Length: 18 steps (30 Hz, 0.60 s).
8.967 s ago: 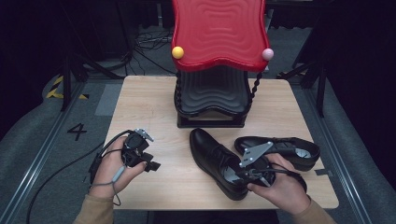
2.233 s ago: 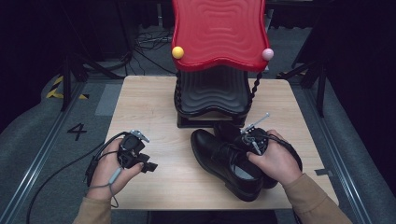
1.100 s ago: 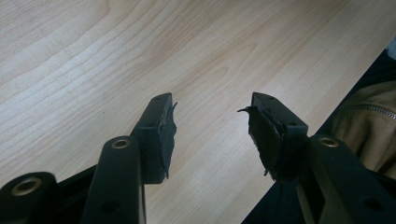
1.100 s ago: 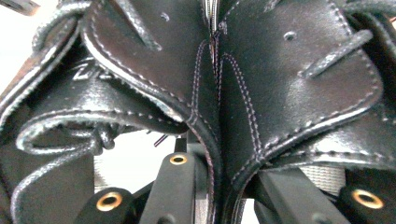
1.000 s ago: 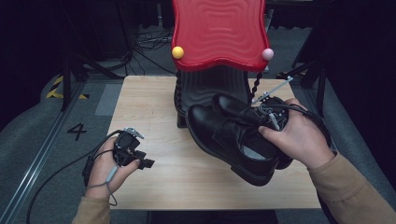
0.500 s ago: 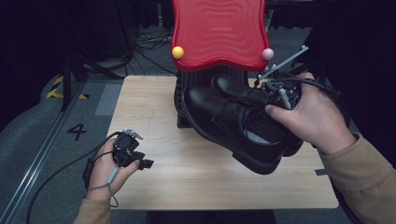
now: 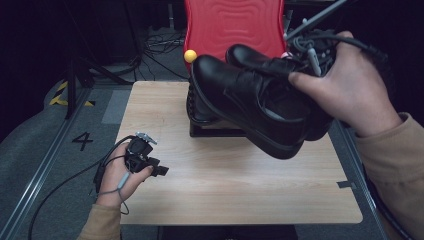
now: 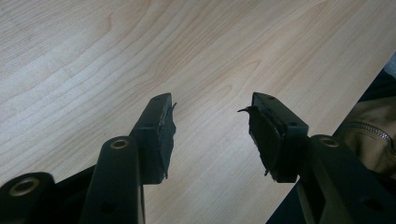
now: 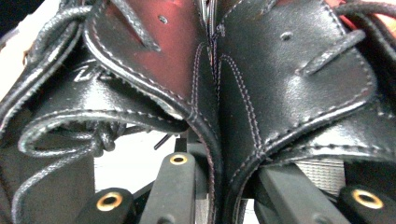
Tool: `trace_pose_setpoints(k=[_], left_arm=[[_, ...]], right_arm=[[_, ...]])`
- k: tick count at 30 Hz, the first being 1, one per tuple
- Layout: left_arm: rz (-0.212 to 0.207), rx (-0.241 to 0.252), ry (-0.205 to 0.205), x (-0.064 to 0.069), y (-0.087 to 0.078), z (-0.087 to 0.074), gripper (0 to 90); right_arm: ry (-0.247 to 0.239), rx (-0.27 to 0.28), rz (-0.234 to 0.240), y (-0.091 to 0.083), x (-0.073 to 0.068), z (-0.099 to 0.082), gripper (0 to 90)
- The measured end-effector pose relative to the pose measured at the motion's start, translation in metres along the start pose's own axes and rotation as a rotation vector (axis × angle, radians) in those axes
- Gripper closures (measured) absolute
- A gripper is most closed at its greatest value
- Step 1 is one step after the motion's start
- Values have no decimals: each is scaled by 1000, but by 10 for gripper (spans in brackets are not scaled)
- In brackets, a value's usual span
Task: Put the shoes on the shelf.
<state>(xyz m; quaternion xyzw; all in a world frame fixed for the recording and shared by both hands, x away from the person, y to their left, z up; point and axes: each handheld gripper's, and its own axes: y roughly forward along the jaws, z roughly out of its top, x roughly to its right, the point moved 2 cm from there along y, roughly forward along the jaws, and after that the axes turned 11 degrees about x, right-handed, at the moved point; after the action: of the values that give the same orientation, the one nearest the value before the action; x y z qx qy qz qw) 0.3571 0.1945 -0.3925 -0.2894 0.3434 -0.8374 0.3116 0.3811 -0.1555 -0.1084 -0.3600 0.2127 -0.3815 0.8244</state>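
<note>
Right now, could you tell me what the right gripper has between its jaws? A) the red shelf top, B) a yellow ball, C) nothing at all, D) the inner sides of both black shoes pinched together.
D: in the right gripper view the right gripper clamps the adjoining walls of the two black shoes, which hang above the table.
</note>
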Motion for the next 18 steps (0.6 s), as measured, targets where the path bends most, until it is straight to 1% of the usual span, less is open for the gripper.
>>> trace_pose_setpoints(k=[1,3,4,7,9,14,17,18], left_arm=[[0,2,-2,-2,0,0,502],[4,4,-12,-5,0,0,500],[4,4,-12,-5,0,0,501],[3,9,-27,-10,-1,-2,501],[1,13,-40,-14,-1,-4,501],[8,24,-62,-20,-5,-7,501],[-2,35,-68,-22,-7,-8,500],[-4,38,-67,-22,-8,-8,500]], right_arm=[[6,1,-5,-1,1,5,815],[24,9,-32,-2,5,21,815],[24,9,-32,-2,5,21,815],[44,27,-68,-1,12,43,815],[55,36,-80,0,16,55,815],[92,54,-117,6,26,91,815],[109,64,-139,12,31,109,814],[127,63,-148,14,32,115,814]])
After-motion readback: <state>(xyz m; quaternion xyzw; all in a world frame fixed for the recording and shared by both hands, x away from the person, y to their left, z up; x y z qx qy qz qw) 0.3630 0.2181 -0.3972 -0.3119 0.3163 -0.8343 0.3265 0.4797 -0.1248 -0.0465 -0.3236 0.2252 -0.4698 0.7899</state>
